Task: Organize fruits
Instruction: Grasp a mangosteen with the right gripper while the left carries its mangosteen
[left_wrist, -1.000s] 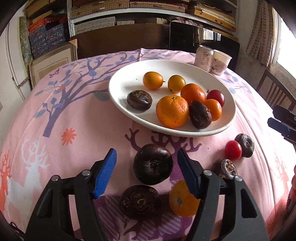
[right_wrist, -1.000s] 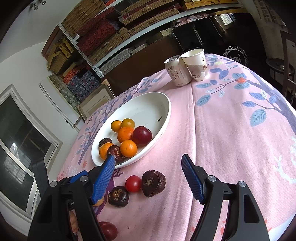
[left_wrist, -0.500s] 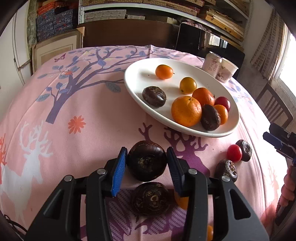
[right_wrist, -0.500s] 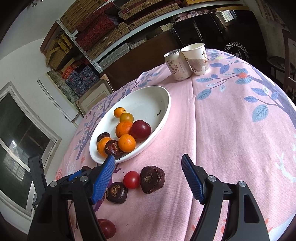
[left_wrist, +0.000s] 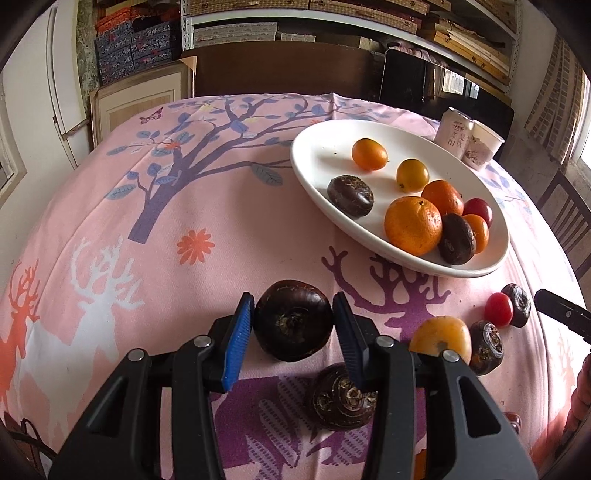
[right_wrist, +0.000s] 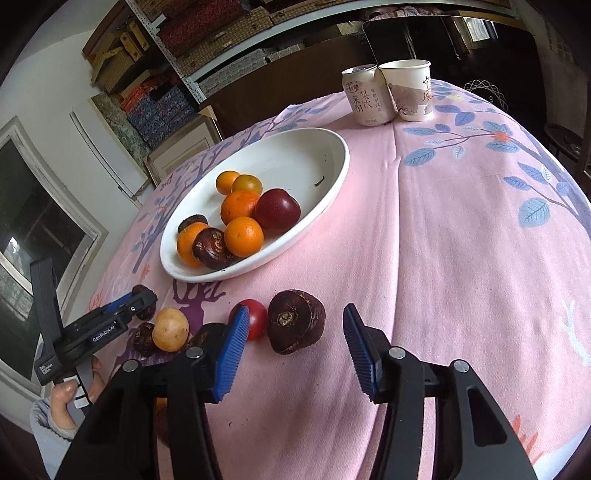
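My left gripper (left_wrist: 293, 332) is shut on a dark brown water chestnut (left_wrist: 293, 319) and holds it just above the pink tablecloth. A white oval plate (left_wrist: 317, 147) at the upper right holds several oranges, kumquats, dark chestnuts and a red fruit. Loose on the cloth lie another chestnut (left_wrist: 341, 397), a yellow-orange fruit (left_wrist: 439, 338), a cherry tomato (left_wrist: 498, 309) and two small chestnuts. My right gripper (right_wrist: 293, 350) is open, its fingers either side of a large chestnut (right_wrist: 295, 320) beside the tomato (right_wrist: 255, 318). The left gripper also shows in the right wrist view (right_wrist: 129, 306).
A drink can (right_wrist: 365, 96) and a paper cup (right_wrist: 408, 90) stand at the table's far edge behind the plate (right_wrist: 332, 177). Shelves with boxes line the back wall. A wooden chair (left_wrist: 565, 218) stands at the right.
My left gripper closed on the dark chestnut and lifted it slightly. My right gripper moved forward and down toward the large chestnut by the tomato, staying open.
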